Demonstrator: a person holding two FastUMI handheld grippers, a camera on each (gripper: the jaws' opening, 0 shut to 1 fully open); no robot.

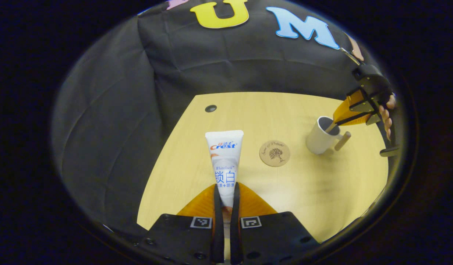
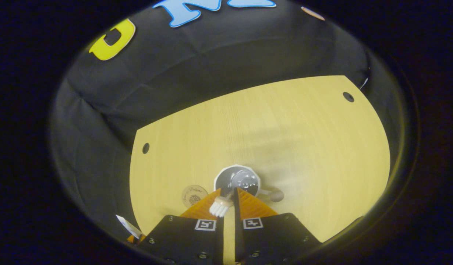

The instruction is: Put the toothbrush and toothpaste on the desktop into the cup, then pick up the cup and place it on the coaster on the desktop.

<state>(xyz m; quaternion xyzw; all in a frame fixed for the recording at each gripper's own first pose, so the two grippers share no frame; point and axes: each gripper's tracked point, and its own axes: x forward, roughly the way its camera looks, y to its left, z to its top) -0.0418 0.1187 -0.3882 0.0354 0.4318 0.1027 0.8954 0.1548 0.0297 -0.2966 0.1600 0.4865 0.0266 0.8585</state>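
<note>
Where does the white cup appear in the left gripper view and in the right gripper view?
Left gripper view: the white cup stands on the desktop at the right, seen from the side, with the right gripper at its mouth.
Right gripper view: the cup is at lower centre, seen from above, just ahead of the fingers holding the toothbrush.
Shared landmark: the round coaster, which lies left of the cup in both.
</note>
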